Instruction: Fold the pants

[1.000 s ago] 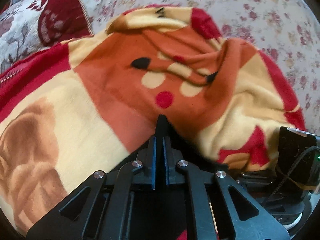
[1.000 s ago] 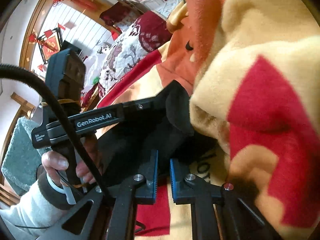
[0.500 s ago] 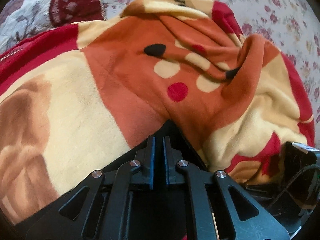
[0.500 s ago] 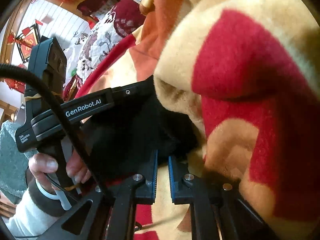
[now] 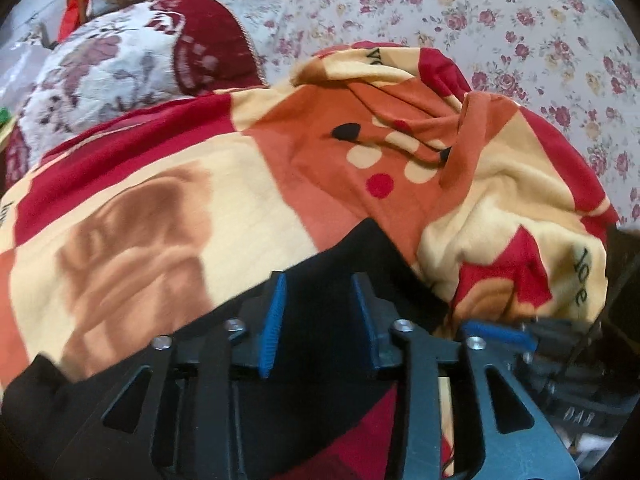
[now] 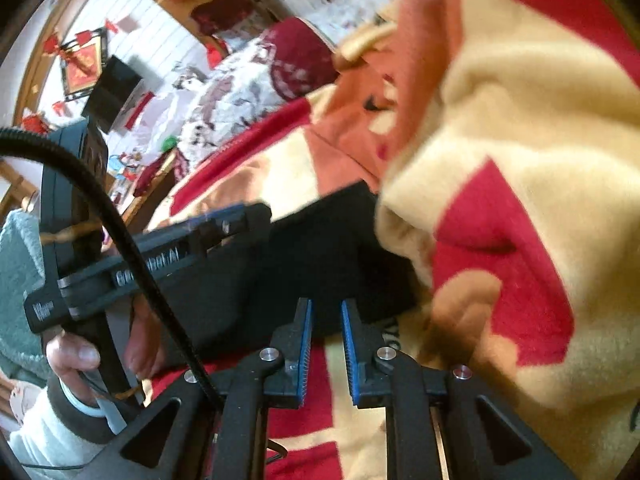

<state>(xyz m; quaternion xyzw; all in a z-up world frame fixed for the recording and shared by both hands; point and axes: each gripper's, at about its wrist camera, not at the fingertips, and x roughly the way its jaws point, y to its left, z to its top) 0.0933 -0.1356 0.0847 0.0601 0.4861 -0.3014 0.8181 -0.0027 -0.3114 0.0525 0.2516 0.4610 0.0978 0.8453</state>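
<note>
Pants (image 5: pixel 340 264): fold laid on blanket (image 5: pixel 160 208). Left gripper (image 5: pixel 318 300), right gripper (image 6: pixel 325 322) opening, letting go (nothing pinched). Next: regrasp an edge.

Left tool (image 5: pixel 318 314) over black pants (image 5: pixel 340 264), jaws opening, blue pads apart with the dark cloth between them, not pinched. Pants lie on a red, cream and orange fleece blanket (image 5: pixel 160 200). Beyond the blanket: floral bedsheet (image 5: pixel 500 20); maroon-and-white cushion (image 5: pixel 140 64) at its upper left. Right tool (image 5: pixel 520 336) at pants' right.
</note>
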